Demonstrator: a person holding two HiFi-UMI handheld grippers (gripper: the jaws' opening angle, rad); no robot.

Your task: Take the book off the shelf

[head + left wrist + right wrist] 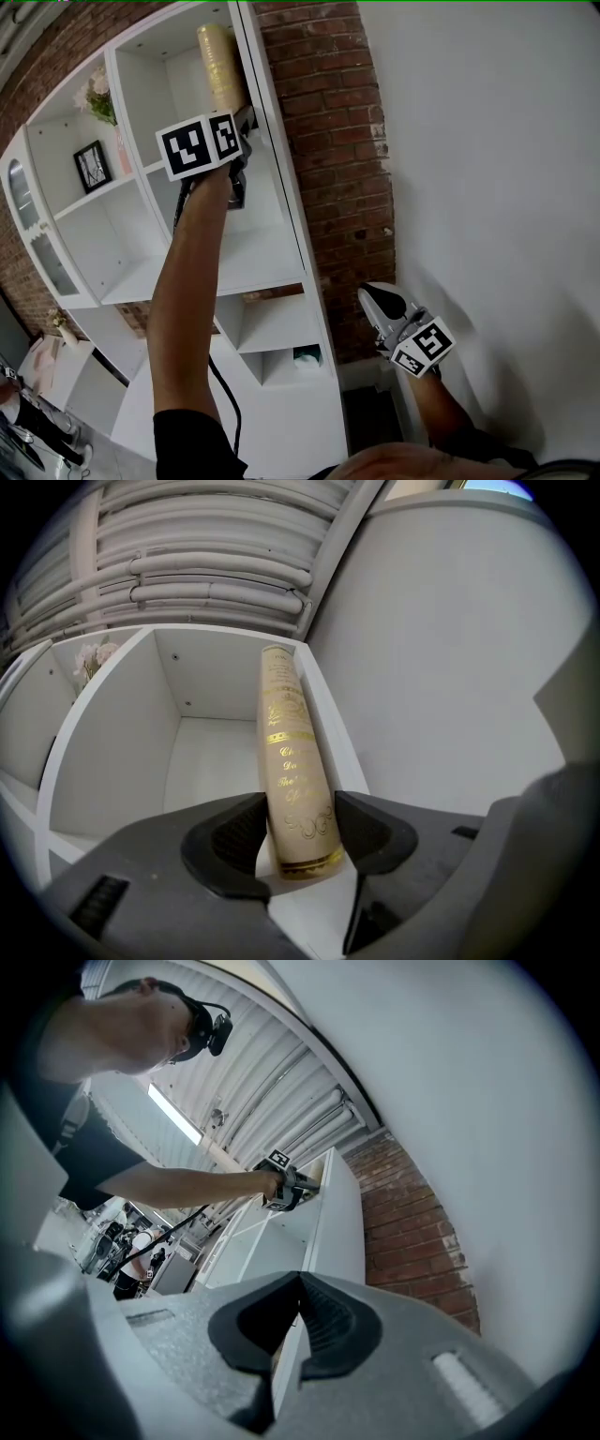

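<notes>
A cream book [220, 61] with gold lettering on its spine stands upright in the top right compartment of the white shelf unit [272, 262], leaning against the compartment's right wall. My left gripper [246, 117] is raised to it at arm's length. In the left gripper view both pads touch the lower end of the book's spine [292, 771], one on each side, so the left gripper [298, 832] is shut on it. My right gripper [370, 298] hangs low by the shelf's right side; its jaws [300, 1283] meet at the tips with nothing between them.
A brick wall [328, 141] runs right of the shelf, then a plain white wall [487, 187]. A framed picture [92, 166] and flowers [98, 98] sit in the left compartments. A black cable [225, 394] hangs from my left arm.
</notes>
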